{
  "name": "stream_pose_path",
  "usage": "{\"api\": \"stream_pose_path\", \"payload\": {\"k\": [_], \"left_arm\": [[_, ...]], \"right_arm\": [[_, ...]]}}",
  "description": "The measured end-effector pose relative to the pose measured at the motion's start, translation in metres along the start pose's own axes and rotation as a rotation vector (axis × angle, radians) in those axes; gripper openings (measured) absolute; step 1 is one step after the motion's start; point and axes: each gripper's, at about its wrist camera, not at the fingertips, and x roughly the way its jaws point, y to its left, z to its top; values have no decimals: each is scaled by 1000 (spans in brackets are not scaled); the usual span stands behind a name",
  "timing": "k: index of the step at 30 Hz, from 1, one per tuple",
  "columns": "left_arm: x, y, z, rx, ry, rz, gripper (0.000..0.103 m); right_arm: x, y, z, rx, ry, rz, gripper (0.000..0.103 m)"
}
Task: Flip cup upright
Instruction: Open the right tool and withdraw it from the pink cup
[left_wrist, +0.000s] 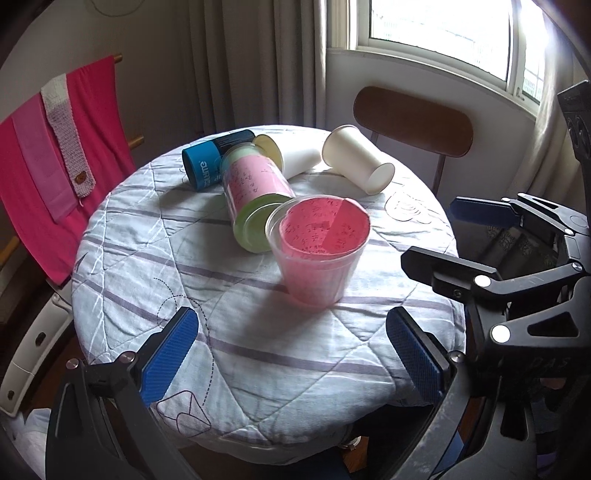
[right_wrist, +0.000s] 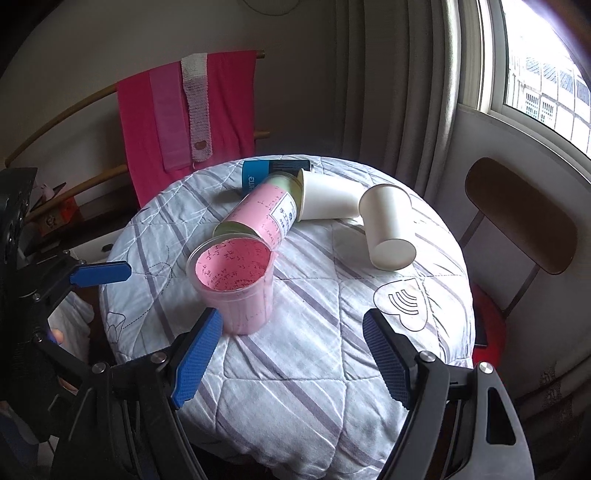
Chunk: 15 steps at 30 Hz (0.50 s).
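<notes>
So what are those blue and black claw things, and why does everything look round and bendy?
Those claws are grabbers that a person holds, one in each hand, no robot. Each carries a camera with a very wide lens, which bends the picture. One picture looks along the left gripper, the other along the right gripper. Both are open and hold nothing. Each camera also catches the other grabber at its edge. On the round table, covered with a quilted cloth, a clear cup lined with pink paper stands upright. Behind it lie a pink and green can, a blue tube and two white paper cups, one beside the can and one nearer the chair.
</notes>
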Motion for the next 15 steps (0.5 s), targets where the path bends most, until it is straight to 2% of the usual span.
{"api": "stream_pose_path", "payload": {"k": [5,9,15], "left_arm": [[-12,-12,3,-13,-25,17,103],[-32,-20,6,-31,-83,46,103],[-58,-26,10,-73,-183,140,103]], "right_arm": [[-15,-10,-3,4,-22,-18,80],[-33,-14,-1,12,-59,-48,80],[-60,-14,6,41,-126,-71,80]]}}
